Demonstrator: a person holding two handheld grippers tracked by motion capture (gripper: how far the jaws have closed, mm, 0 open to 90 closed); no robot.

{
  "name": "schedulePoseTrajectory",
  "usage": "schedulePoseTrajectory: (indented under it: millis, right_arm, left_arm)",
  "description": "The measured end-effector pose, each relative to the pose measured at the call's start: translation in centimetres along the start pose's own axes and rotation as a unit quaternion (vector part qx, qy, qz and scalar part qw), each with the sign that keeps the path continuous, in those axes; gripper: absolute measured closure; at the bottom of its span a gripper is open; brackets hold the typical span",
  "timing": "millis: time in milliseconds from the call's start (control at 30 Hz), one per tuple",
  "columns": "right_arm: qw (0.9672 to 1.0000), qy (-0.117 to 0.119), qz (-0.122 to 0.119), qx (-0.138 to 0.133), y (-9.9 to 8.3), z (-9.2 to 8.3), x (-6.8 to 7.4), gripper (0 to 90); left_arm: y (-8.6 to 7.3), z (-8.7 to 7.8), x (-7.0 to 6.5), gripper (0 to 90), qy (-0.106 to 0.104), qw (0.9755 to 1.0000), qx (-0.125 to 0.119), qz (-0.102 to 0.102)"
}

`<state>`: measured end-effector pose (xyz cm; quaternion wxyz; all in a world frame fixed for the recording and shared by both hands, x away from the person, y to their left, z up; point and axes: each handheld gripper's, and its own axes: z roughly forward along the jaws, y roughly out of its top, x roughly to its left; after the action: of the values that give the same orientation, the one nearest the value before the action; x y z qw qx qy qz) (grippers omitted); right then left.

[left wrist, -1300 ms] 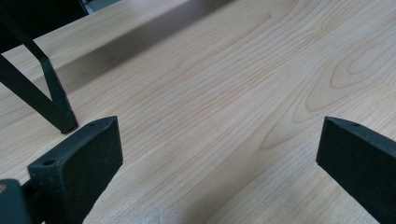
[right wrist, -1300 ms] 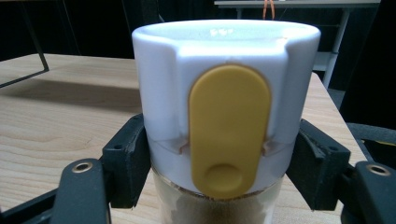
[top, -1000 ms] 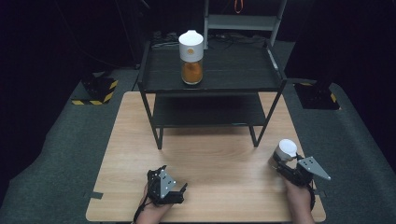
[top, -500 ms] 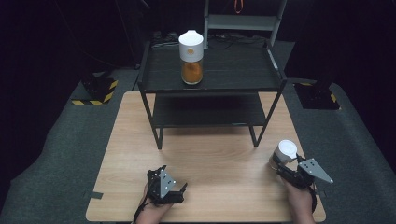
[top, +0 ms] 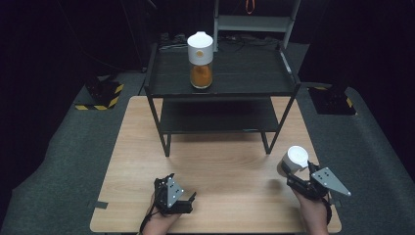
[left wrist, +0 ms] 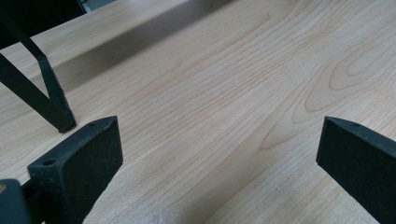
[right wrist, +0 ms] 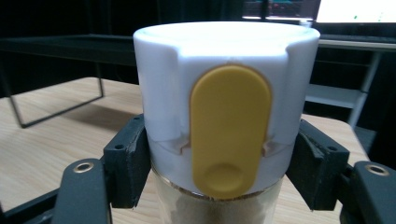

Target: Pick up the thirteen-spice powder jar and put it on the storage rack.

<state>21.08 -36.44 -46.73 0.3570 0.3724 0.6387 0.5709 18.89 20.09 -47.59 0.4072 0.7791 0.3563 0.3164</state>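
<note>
The fingers [right wrist: 126, 163] of the right gripper [top: 299, 172] pinch the jar [right wrist: 224, 135] under its white cap, upright above the table [top: 220, 161]. The shelf [top: 225, 81] lies ahead of it. The left gripper [top: 188, 199] rests spread and empty.

light: table [top: 220, 161] lit from above, surroundings dark | shadow: soft beneath shelf [top: 220, 81] | focus: slightly soft overall

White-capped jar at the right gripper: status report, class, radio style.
Right gripper shut on white-capped jar. Left gripper open, empty, low over table. Second jar on shelf rack. Path clear.
</note>
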Motion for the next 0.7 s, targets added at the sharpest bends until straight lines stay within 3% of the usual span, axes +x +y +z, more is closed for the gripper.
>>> schedulePoseTrajectory:
  millis: [400, 700]
  right_arm:
    - [0.9987, 0.045, -0.012, -0.024, 1.8, -0.1, 2.1, 30.2]
    - [0.9969, 0.069, -0.007, -0.039, 3.5, 0.5, 3.5, 30.2]
  left_arm:
    - [0.0, 0.0, 0.1, 0.5, -0.002, 1.0, -0.001, 0.0]
    - [0.0, 0.0, 0.1, 0.5, -0.002, 1.0, -0.001, 0.001]
